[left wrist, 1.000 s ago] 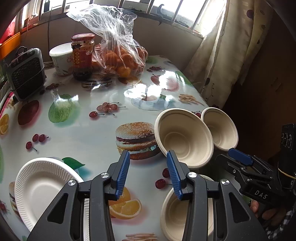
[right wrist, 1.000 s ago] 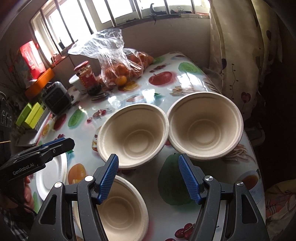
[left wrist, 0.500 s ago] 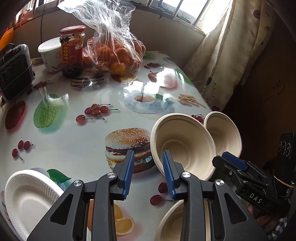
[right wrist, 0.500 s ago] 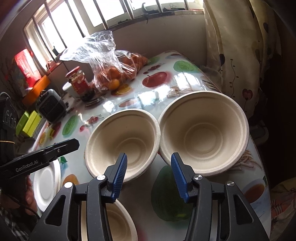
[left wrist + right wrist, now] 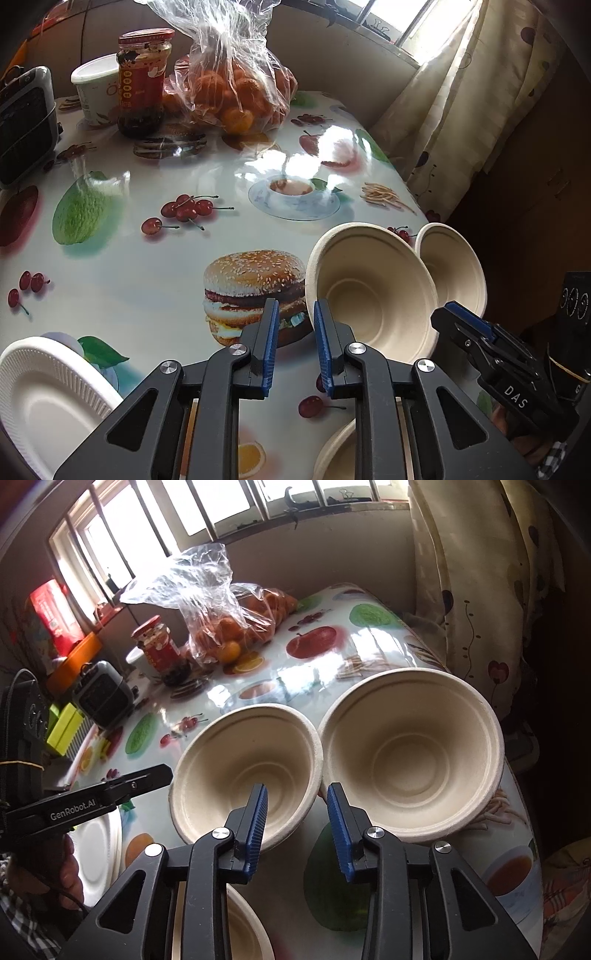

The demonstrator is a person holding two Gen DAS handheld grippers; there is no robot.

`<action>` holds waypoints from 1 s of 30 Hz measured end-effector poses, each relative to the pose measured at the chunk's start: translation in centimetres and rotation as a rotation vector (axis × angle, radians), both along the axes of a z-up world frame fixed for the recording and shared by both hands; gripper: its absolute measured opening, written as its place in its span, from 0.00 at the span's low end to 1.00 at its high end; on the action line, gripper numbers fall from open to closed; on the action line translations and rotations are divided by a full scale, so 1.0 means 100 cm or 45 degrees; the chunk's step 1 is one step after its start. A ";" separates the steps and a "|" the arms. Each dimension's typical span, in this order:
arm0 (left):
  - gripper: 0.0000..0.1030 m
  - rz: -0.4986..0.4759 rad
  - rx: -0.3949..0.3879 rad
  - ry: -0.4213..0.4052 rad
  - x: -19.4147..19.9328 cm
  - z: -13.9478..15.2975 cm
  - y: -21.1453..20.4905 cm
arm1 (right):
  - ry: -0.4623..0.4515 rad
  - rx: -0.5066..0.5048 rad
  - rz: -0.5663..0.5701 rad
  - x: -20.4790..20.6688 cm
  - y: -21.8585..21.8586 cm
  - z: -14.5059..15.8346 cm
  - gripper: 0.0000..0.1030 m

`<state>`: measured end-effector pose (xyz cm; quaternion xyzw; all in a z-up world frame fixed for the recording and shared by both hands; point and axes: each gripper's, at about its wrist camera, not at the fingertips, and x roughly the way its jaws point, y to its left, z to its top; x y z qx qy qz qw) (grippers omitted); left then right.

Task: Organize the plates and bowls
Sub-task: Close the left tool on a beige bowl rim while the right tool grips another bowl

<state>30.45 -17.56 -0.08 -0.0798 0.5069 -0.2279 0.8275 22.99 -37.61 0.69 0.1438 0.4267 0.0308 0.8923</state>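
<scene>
Three beige paper bowls and a white paper plate lie on a fruit-print table. The middle bowl sits beside the far-right bowl. A third bowl lies under the grippers. The white plate is at the near left. My left gripper is open with a narrow gap, its right finger just left of the middle bowl's near rim. My right gripper is open and empty, its left finger over the middle bowl's near rim.
At the back stand a bag of oranges, a red-lidded jar, a white tub and a grey heater. A curtain hangs past the table's right edge.
Both grippers have moved forward toward the middle bowl and their jaws have narrowed. The bowls and plate have not moved.
</scene>
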 end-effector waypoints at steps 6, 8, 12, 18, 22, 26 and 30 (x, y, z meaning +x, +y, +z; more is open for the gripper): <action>0.13 0.002 -0.007 0.015 0.002 -0.003 -0.002 | -0.003 0.009 0.004 0.003 0.001 -0.001 0.25; 0.12 -0.002 -0.007 0.020 0.002 -0.004 -0.003 | -0.003 0.012 0.007 0.004 0.002 -0.001 0.25; 0.11 0.000 -0.014 0.027 0.002 -0.005 -0.004 | -0.001 0.016 0.010 0.005 0.002 -0.002 0.20; 0.08 -0.004 -0.016 0.022 0.002 -0.005 -0.005 | -0.003 0.016 0.006 0.005 0.003 -0.003 0.14; 0.07 -0.002 -0.019 0.021 0.002 -0.005 -0.005 | -0.002 0.017 0.006 0.005 0.003 -0.003 0.13; 0.07 -0.003 -0.018 0.017 0.001 -0.005 -0.005 | -0.004 0.017 0.005 0.004 0.003 -0.002 0.13; 0.07 -0.007 -0.019 0.005 -0.001 0.000 -0.004 | -0.011 0.022 0.001 0.004 0.003 -0.002 0.13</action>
